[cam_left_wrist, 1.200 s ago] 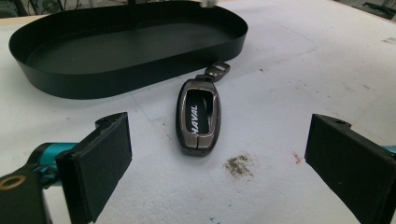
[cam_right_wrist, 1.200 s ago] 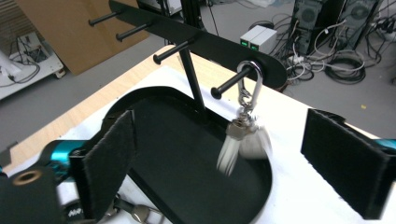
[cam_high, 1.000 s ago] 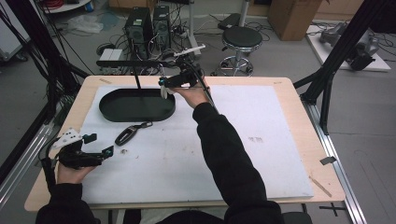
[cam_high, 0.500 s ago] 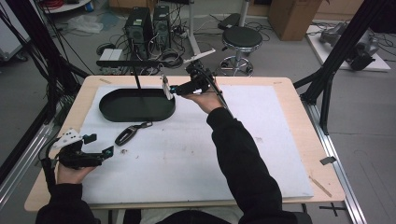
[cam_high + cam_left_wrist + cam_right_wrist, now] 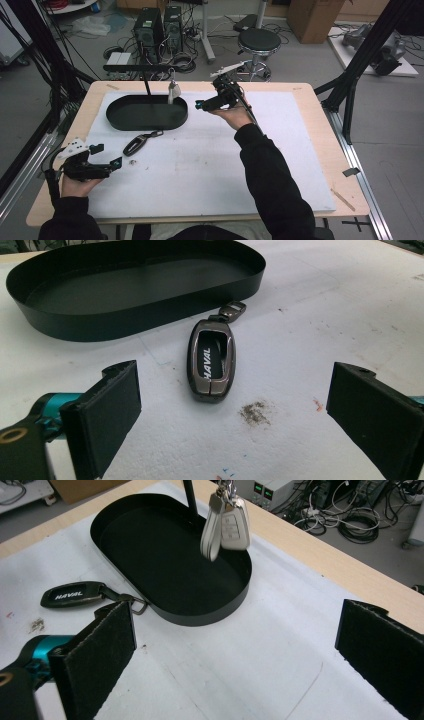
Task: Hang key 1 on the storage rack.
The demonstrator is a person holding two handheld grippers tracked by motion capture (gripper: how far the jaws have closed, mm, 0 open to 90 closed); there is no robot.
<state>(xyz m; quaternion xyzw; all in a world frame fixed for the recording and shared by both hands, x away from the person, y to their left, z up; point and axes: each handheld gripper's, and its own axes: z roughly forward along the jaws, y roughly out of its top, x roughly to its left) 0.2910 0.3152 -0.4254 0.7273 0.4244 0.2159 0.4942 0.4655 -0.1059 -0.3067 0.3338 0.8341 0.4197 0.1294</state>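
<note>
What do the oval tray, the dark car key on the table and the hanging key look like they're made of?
The oval tray looks like thin sheet metal with a matte black coat: sharp even rim, dull sheen. The dark car key seems to be glossy plastic in a shiny metal-look frame with a metal clip. The hanging key looks like pale plastic with moulded buttons, beside a whitish case, perhaps leather.

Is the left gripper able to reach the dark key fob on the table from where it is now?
Probably yes. The left gripper is open and faces the dark key fob, which lies flat on the white mat between the lines of the jaws. Nothing lies between them; the black tray sits behind the fob.
</note>
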